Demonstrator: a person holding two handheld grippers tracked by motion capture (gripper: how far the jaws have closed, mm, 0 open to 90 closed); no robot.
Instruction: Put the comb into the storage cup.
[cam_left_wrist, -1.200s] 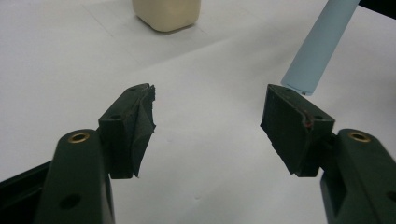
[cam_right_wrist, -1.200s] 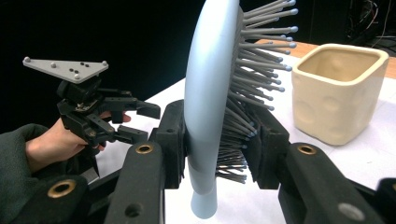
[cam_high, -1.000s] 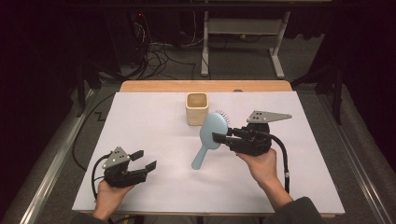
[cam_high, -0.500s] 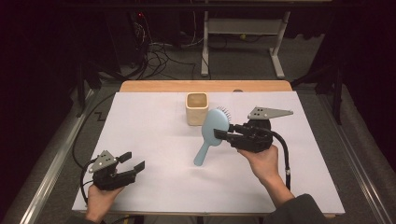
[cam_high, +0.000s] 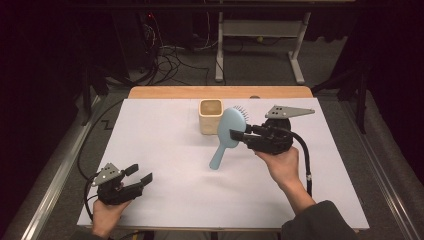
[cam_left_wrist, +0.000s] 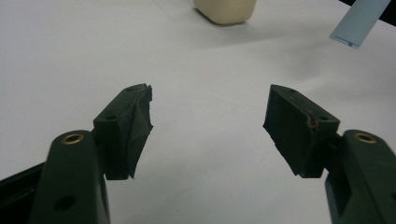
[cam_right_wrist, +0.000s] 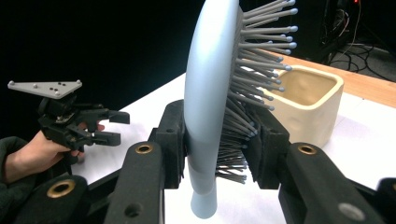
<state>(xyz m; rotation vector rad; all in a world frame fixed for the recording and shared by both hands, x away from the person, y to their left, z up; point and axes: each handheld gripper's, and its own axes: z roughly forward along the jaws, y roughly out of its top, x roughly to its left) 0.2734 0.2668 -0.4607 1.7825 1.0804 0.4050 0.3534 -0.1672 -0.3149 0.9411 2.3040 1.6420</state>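
A light blue hairbrush (cam_high: 226, 136) hangs above the white table, bristles facing right, handle pointing down toward the table's near left. My right gripper (cam_high: 237, 135) is shut on the brush's head, its pads squeezing the back and the bristles of the hairbrush (cam_right_wrist: 212, 107). A cream square cup (cam_high: 211, 116) stands just behind and to the left of the brush; in the right gripper view the cup (cam_right_wrist: 312, 100) is at the right. My left gripper (cam_high: 139, 176) rests low at the near left corner, open with nothing between its fingers. The left gripper (cam_left_wrist: 208, 123) points across bare table toward the cup (cam_left_wrist: 226, 10).
The white sheet covers the table (cam_high: 165, 140), with a wooden strip (cam_high: 220, 92) along the far edge. Cables and a desk frame (cam_high: 260, 45) lie on the dark floor beyond. Metal rails run along both sides.
My left hand drew back toward the near left corner and sank a little. The right gripper and the brush stayed almost where they were.
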